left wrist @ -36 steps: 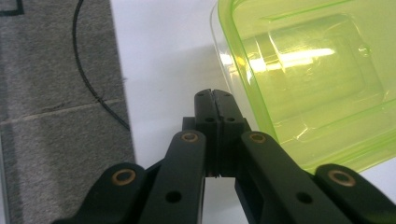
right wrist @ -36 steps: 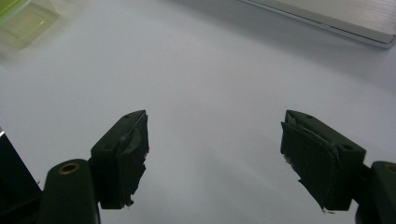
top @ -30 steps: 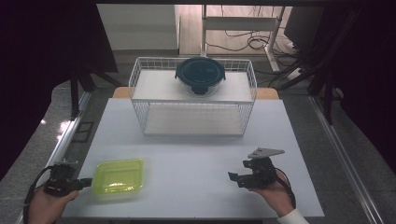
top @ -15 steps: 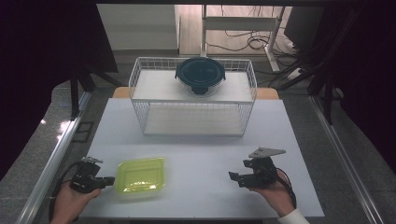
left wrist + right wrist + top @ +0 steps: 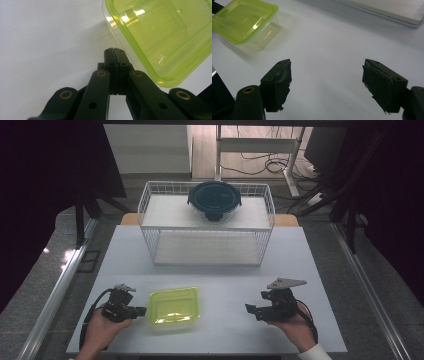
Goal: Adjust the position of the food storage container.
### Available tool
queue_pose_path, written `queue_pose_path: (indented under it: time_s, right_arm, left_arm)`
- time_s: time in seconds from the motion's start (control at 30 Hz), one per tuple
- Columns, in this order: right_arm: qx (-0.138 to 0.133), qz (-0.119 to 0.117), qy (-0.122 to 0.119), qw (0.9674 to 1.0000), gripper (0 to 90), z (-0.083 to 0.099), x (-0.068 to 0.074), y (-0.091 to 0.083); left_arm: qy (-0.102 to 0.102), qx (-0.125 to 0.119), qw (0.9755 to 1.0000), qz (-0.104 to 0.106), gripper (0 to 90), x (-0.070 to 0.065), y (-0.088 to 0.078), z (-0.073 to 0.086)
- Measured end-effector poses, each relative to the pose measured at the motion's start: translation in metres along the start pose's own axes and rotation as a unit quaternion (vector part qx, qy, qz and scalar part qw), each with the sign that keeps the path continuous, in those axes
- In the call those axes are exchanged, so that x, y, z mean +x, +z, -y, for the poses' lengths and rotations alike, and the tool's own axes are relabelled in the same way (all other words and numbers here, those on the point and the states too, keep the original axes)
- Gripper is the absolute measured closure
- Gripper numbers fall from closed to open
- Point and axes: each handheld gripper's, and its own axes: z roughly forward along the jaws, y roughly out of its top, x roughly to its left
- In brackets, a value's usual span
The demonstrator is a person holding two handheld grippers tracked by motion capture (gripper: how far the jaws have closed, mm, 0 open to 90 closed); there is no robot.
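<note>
Pushed along the table's near edge, the translucent lime-green plastic container (image 5: pixel 174 308) has slid rightward, nudged by the clenched left gripper (image 5: pixel 141 310); the right gripper (image 5: pixel 249 309) waits released.

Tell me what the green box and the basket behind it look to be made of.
Green box: looks like translucent glossy plastic; the table shows through it and highlights glint on its lid. Basket: seemingly white-coated metal wire, judging by its thin open grid walls.
</note>
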Motion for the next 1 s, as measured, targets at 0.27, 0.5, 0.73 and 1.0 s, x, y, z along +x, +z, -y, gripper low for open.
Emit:
queue_pose_path:
  time_s: [0.27,0.5,0.73,1.0]
  right_arm:
    - [0.002,0.001,0.000,1.0000,22.9,0.000,-0.001,0.000]
    - [0.002,-0.006,0.003,1.0000,22.9,0.000,0.000,0.001]
    - [0.002,-0.004,0.004,1.0000,22.9,0.001,-0.002,0.000]
    - [0.001,-0.002,0.004,1.0000,22.9,0.001,-0.003,-0.001]
  left_arm:
    - [0.019,0.007,0.9998,0.009,89.9,-0.016,0.015,-0.016]
    - [0.042,0.010,0.9989,0.017,89.9,-0.035,0.027,-0.037]
    - [0.057,0.016,0.9979,0.027,89.9,-0.051,0.041,-0.053]
    - [0.068,0.026,0.9968,0.034,89.9,-0.060,0.048,-0.059]
